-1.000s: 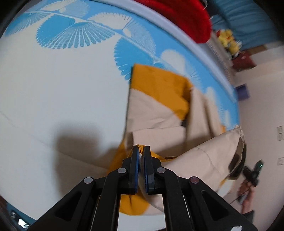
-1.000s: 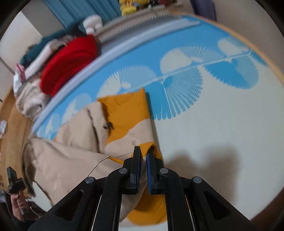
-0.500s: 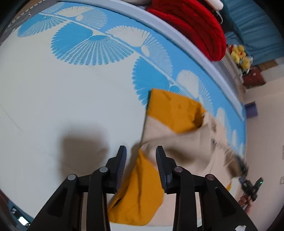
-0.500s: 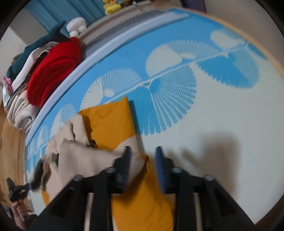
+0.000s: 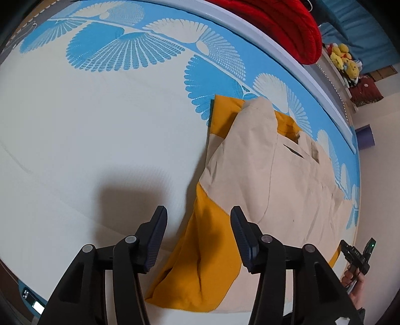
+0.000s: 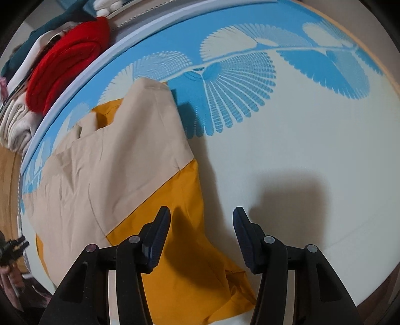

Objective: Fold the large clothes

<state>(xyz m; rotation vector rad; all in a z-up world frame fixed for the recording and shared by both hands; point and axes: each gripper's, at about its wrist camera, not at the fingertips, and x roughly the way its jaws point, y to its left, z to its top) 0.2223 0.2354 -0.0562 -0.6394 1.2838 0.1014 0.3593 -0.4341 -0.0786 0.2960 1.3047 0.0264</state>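
With the fold laid down, left gripper and right gripper are opening, nothing pinched; beige-and-mustard garment is lying along the mattress's near edge, probably released to settle flat.

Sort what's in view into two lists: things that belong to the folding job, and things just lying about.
Part of the job:
- beige and mustard garment
- left tool, opening, nothing held
- right tool, opening, nothing held

Lying about:
- red knit
- yellow plush toys
- pile of clothes
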